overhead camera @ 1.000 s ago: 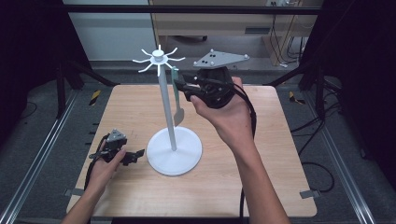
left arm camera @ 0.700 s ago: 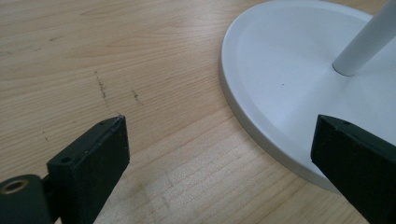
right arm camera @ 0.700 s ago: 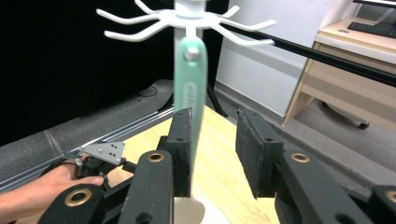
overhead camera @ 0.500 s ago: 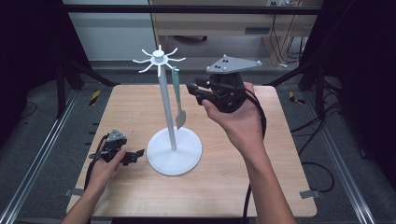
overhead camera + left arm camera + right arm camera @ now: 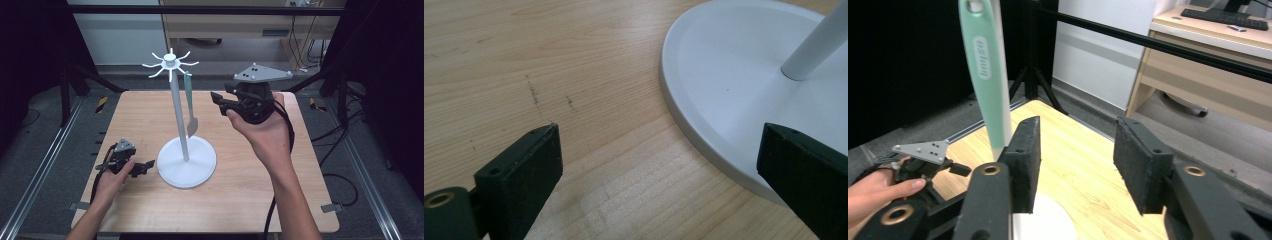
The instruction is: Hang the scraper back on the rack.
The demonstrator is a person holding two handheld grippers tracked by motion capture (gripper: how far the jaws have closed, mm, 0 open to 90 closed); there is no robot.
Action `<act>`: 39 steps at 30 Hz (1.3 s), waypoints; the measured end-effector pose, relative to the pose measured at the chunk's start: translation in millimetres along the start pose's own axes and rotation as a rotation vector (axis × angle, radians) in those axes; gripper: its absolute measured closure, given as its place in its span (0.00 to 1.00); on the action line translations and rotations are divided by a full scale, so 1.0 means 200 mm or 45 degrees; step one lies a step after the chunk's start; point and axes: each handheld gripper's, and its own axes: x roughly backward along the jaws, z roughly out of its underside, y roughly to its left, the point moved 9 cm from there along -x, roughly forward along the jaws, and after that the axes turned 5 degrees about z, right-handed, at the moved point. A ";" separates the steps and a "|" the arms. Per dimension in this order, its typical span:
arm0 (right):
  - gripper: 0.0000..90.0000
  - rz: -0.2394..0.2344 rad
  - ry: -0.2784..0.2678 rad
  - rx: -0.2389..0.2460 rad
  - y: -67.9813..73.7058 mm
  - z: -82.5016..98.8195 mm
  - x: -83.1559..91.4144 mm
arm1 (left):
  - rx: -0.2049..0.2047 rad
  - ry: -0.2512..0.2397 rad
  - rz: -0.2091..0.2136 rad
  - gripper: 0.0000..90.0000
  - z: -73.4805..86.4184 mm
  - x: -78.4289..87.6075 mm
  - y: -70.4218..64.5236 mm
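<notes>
Over the wooden table [image 5: 240,200], the right gripper [image 5: 220,100] is held half-open and empty, jaws just opened, with the vertically hung mint spoon [image 5: 190,102] just left of it; the left gripper [image 5: 142,165] is open.

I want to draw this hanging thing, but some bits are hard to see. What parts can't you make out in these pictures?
- Green utensil: in the right gripper view its lower end sits behind the right gripper, and its top runs off the picture's edge.
- Its hook on the white stand: too small in the high view.
- Left gripper: its jaw opening is too small there.
- Stand pole: cut off by the left gripper view's edge.
</notes>
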 end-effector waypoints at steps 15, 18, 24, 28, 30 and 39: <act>0.34 0.075 0.016 -0.022 -0.07 0.04 0.01 | -0.001 0.004 -0.001 0.05 0.00 0.00 0.00; 0.31 0.100 0.012 -0.022 -0.08 0.04 0.02 | -0.001 0.004 -0.001 0.05 0.00 0.00 0.00; 0.24 0.138 -0.005 -0.039 -0.12 0.04 0.04 | -0.001 0.005 0.000 0.05 0.00 0.00 0.00; 0.18 0.152 0.011 -0.038 -0.14 0.06 0.04 | -0.001 0.005 0.000 0.05 0.00 0.00 0.00; 0.16 0.170 0.020 -0.043 -0.15 0.06 0.04 | -0.003 0.006 0.000 0.05 0.00 0.00 0.00; 0.14 0.228 0.027 -0.039 -0.21 0.11 0.07 | -0.004 0.007 -0.002 0.05 0.00 0.00 0.00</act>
